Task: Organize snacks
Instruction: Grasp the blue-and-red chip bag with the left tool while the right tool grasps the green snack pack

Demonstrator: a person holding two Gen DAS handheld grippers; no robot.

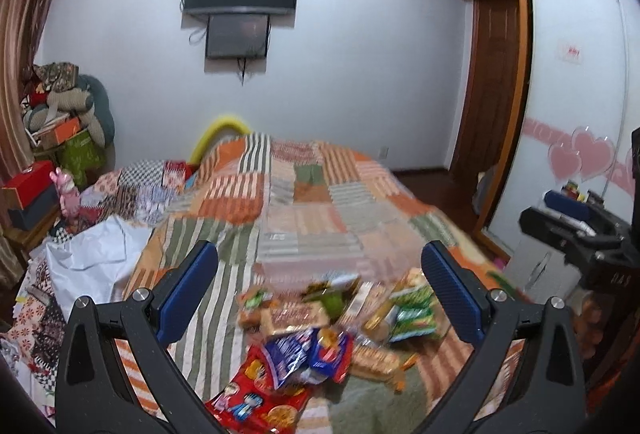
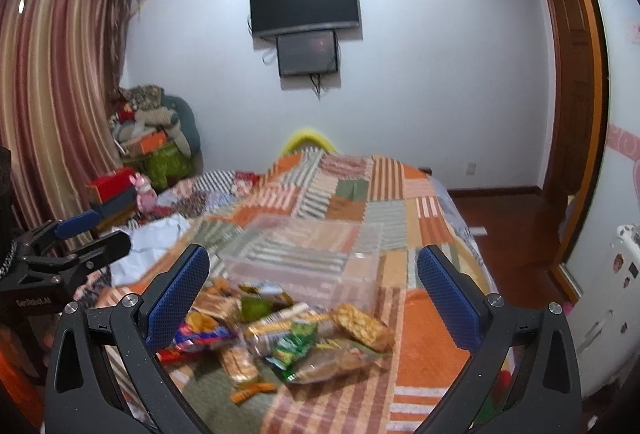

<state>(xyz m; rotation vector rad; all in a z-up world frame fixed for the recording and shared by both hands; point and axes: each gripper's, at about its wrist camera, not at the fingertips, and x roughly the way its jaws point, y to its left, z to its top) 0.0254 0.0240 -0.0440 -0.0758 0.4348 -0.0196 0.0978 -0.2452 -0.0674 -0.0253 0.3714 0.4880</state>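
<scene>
Both grippers hung above the bed [image 1: 304,193] with jaws spread wide, gripping nothing. Under and just ahead of the left gripper [image 1: 320,290] lay the snacks [image 1: 320,330] in a loose pile, a red pack [image 1: 256,394] nearest it. The right gripper [image 2: 314,286] hovered over the same pile [image 2: 288,338]. Just beyond the pile sat what looked like a clear bin [image 2: 304,258], blurred. The other gripper showed at each view's edge.
</scene>
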